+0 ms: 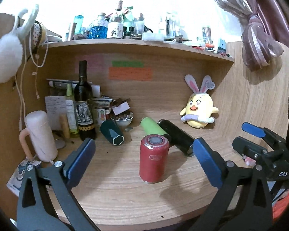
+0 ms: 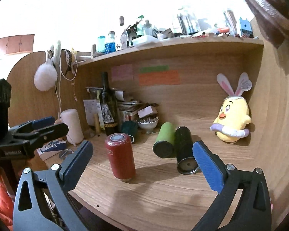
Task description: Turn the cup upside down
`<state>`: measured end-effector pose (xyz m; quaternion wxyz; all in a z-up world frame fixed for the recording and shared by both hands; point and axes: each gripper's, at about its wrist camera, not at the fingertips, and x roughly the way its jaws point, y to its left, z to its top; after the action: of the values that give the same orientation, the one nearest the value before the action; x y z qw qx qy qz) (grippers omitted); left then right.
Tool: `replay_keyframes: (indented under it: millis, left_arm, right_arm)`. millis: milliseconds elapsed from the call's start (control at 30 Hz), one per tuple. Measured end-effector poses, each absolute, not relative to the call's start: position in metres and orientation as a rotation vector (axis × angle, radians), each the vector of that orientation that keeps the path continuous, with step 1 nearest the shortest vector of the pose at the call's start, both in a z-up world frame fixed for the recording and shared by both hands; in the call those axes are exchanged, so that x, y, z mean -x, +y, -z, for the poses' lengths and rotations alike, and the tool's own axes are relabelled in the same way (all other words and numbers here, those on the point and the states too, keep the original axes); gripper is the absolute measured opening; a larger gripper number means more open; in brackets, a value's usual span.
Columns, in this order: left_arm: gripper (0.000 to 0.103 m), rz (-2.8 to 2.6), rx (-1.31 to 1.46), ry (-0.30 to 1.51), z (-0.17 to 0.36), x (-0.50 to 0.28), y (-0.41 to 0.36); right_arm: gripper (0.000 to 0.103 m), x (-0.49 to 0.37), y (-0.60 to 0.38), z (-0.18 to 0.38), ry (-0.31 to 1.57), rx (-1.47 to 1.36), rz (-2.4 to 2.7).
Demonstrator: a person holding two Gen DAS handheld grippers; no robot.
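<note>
Wooden desk (image 1: 125,198) carries everything. Red cup (image 1: 153,159) stands on it, inverted, base up, centred between my spread left gripper (image 1: 142,159) fingers, untouched. My right gripper (image 2: 142,163) gapes wide too, empty. Green cup (image 1: 154,128) and black cup (image 1: 177,137) lie behind.

The counter (image 1: 115,188) is matt wood-grain laminate. The red cup (image 1: 153,161) has a finely textured, matt body and a smooth metal end. Behind it, the chick toy (image 1: 199,111) is soft plush; the wine bottle (image 1: 84,104) is glossy dark glass.
</note>
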<state>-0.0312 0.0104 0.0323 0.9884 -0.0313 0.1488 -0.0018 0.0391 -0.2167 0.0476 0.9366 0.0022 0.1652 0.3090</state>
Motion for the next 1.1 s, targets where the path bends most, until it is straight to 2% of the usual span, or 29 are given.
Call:
replay_keyframes:
  millis: [1100]
  left_arm:
    - [0.103, -0.022, 0.047, 0.3, -0.032, 0.049, -0.002]
  right_arm:
    - [0.103, -0.018, -0.221, -0.052, 0.318, -0.02, -0.629]
